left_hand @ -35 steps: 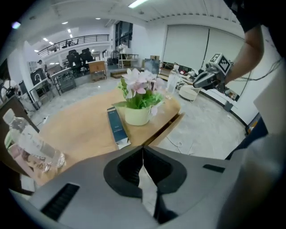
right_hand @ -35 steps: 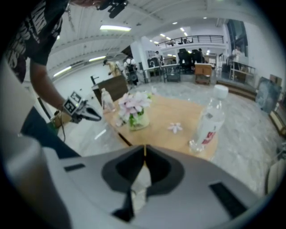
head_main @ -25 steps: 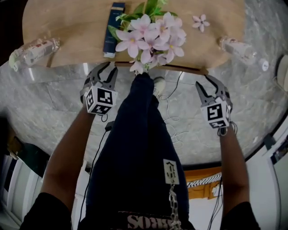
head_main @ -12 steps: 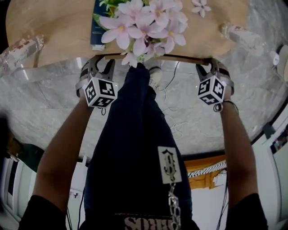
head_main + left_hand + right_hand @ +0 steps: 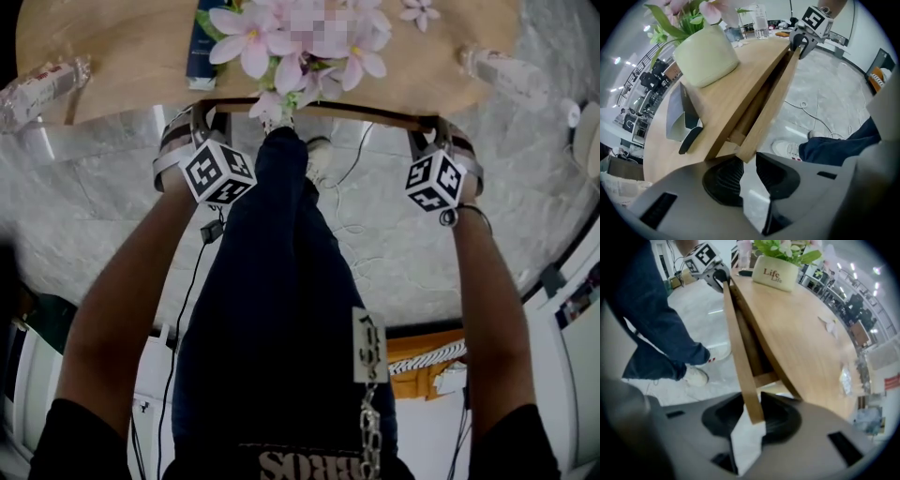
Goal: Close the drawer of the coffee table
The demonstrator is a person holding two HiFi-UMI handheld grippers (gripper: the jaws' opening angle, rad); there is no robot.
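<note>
Desk of pale wood with a rounded top (image 5: 131, 56) spans the upper part of the head view. The person's leg in dark blue trousers (image 5: 281, 309) runs down the middle of the frame.

Under the desk's near edge, the long flat wooden drawer front (image 5: 375, 114) stands a little proud of the top. A gap shows behind it in both gripper views, so the drawer is not yet shut. Its long axis runs left to right across the upper frame, parallel to the desk edge. Its face points down the frame, toward the person.

The left gripper (image 5: 208, 117) sits at the left end of the drawer front and the right gripper (image 5: 433, 136) at the right end. Each gripper view looks along the plank to the other gripper at the far end. The right gripper's jaws are closed onto the plank's end, and the left gripper's jaws appear to pinch the opposite corner at their tips. Holding both ends looks meant to drive the drawer in square, without skewing it.

On the desk stand a cream pot of pink flowers (image 5: 705, 56), two clear plastic bottles (image 5: 42, 84) near the edges, and a dark blue box (image 5: 199, 47).
</note>
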